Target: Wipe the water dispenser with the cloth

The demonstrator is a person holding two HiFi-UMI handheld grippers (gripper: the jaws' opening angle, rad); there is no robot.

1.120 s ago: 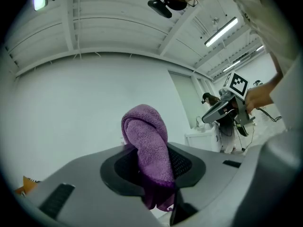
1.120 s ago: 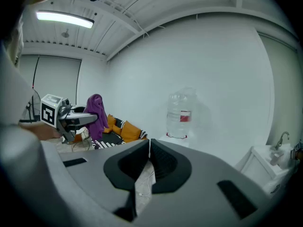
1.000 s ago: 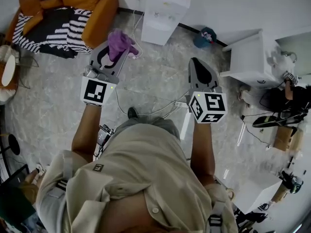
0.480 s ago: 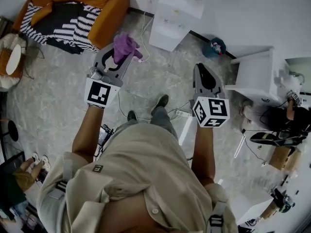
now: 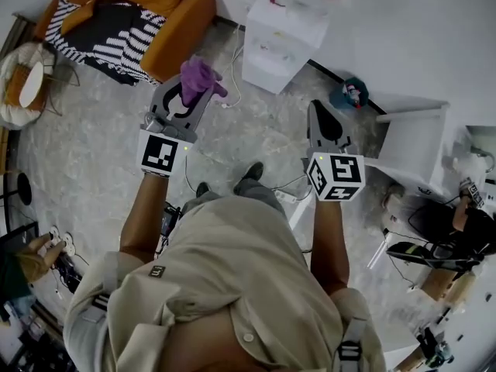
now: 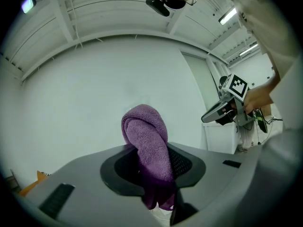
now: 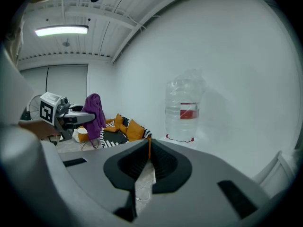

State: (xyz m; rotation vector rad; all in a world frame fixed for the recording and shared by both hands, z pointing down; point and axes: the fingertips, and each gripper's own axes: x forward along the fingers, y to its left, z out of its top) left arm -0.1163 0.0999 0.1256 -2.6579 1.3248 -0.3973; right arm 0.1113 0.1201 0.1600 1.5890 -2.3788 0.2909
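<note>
Jaws of left gripper [image 6: 152, 161] pinch the purple cloth [image 6: 147, 135]. Cloth is bunched, its folded top rising above the tips and its lower end hanging below them. From the head view, cloth is held out over the pale stone floor [image 5: 93, 142], near the water dispenser [image 5: 280, 46] but apart from it. Dispenser is white, set against the wall, with a clear bottle [image 7: 183, 109] bearing a red label on top. Right gripper [image 7: 147, 151] has its jaws pressed together at the tips, nothing between them. It is held beside the left, well apart. Orange sofa [image 5: 172, 15] with striped blanket [image 5: 97, 39] stands left of dispenser. White cabinet [image 5: 412, 147] stands to its right.
</note>
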